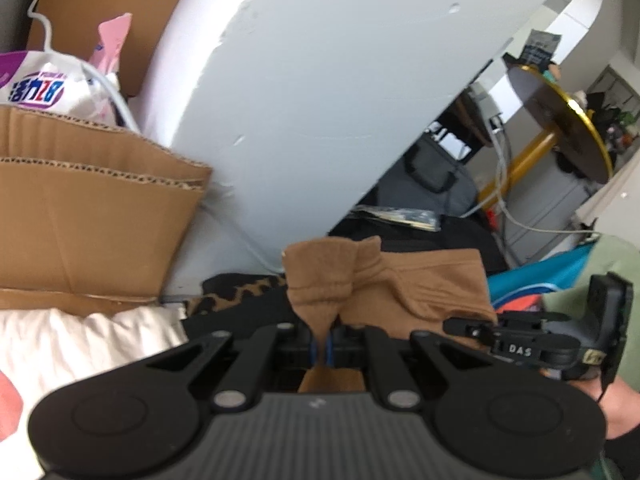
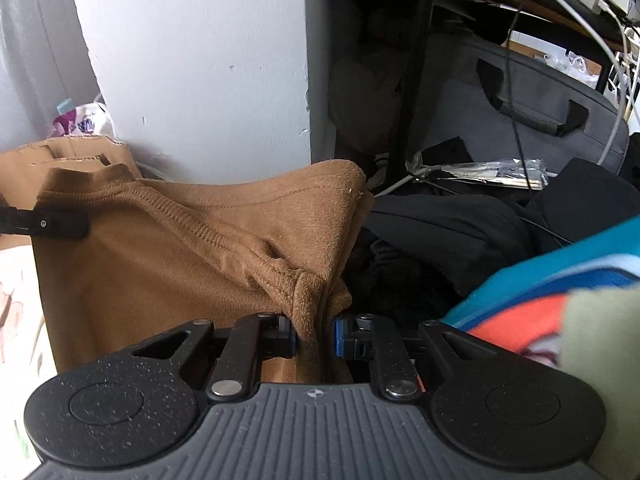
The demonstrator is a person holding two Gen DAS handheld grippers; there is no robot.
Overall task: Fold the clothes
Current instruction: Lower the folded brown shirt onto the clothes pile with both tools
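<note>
The person held a brown top [image 2: 168, 256] up between the two grippers, one pinch at each end of its upper edge, so that the cloth hung between them and could be laid out for folding. The left gripper [image 1: 322, 350] had its fingers clamped tight on a bunched corner of the top, a tuft of cloth standing up above them. The right gripper [image 2: 316, 336] had its fingers closed on a thicker gather at the ribbed neckline, a little apart only because of the wad of cloth between them. From the right-hand camera the tip of the left gripper showed at the far left edge of the top, which was spread fairly taut. Beneath lay a heap of dark clothes [image 2: 440, 232], with a blue and orange garment [image 2: 532, 300] near on the right. A cardboard box [image 1: 92, 216] stood to the left by a white wall [image 1: 320, 80]. I judged the top was being carried down toward a flat place, though none showed clearly.
</note>
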